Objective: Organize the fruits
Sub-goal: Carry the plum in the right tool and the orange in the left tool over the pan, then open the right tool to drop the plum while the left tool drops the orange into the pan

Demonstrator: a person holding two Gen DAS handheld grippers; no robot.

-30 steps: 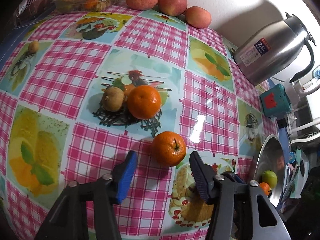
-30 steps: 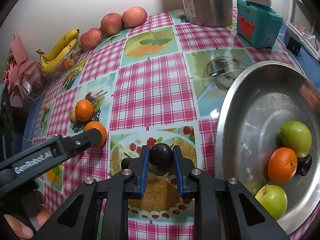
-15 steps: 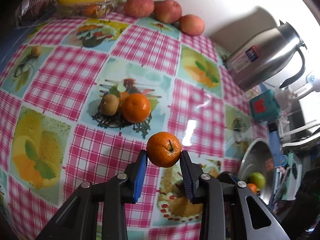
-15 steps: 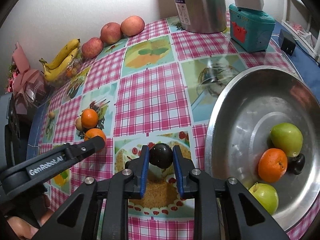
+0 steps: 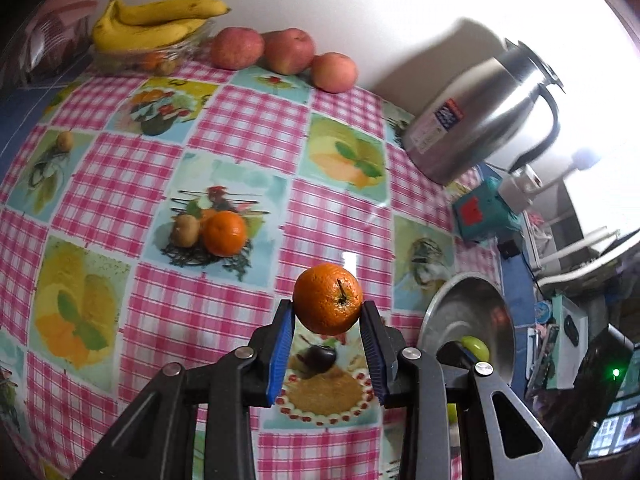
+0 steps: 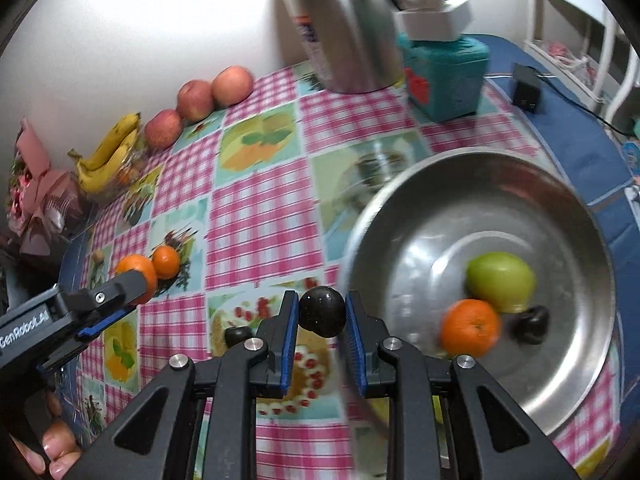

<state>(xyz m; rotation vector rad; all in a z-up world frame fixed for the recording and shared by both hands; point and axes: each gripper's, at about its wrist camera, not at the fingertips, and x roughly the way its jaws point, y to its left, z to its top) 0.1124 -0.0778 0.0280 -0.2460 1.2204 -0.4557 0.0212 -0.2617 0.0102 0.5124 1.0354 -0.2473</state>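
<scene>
Both grippers are loaded: the right gripper (image 6: 322, 316) is closed on a dark plum (image 6: 322, 315), and the left gripper (image 5: 328, 322) is clamped on a mandarin (image 5: 328, 304) lifted clear of the checked tablecloth (image 5: 240, 128). Biggest target is the steel bowl (image 6: 560, 216), right of the plum, already holding a green apple (image 6: 501, 281), an orange (image 6: 470, 327) and a small dark fruit (image 6: 531, 323). To do this step well, I would carry the plum over the near rim, lower it toward the bare left floor of the bowl, and part the fingers only when it is close to the metal, so it does not roll or knock the others. The mandarin should wait its turn to the left, well apart from the right tool. Another mandarin (image 5: 224, 233) and a kiwi (image 5: 185, 231) sit touching on the cloth, with a second dark plum (image 5: 319, 357) below the left jaws.
</scene>
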